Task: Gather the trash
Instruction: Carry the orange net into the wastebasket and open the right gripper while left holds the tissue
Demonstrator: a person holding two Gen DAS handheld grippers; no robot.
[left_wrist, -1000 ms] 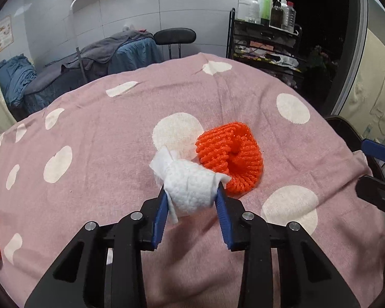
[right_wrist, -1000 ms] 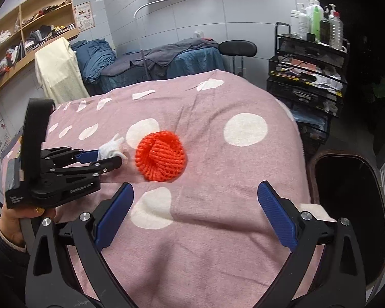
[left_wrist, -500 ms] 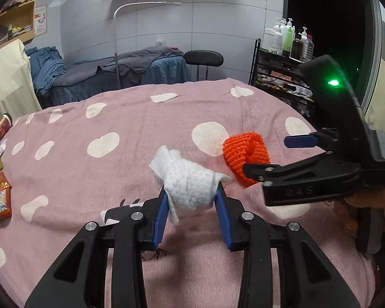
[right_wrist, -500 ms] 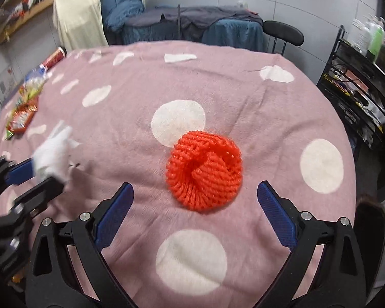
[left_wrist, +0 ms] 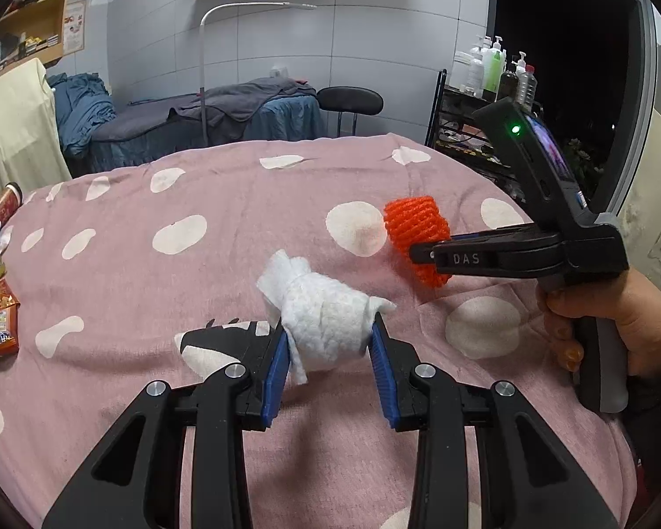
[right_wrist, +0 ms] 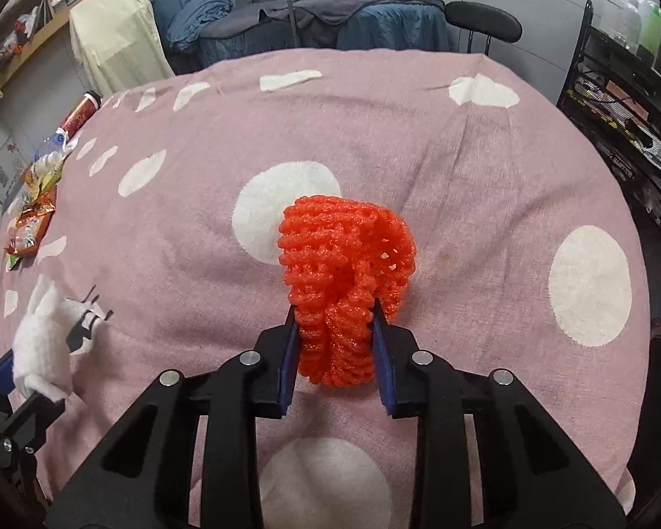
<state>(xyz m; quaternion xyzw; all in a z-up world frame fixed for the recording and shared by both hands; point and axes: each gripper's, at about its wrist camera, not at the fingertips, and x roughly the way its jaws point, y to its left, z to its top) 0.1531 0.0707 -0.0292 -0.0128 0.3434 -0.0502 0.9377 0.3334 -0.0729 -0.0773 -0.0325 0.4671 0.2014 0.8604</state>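
Both grippers pinch trash: left gripper (left_wrist: 328,355) a tissue wad (left_wrist: 324,324), right gripper (right_wrist: 335,352), just closing, orange netting (right_wrist: 346,273).

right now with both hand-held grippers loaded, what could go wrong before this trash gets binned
1. The right hand-held gripper, whose jaws have just been closing, pinches only the near end of the squashy orange foam net; most of it bulges past the pads, so it may spring free.
2. The white tissue wad in the left hand-held gripper has a loose flap that could snag or tear.
3. Snack wrappers sit at the pink cloth's far edge, easily forgotten.
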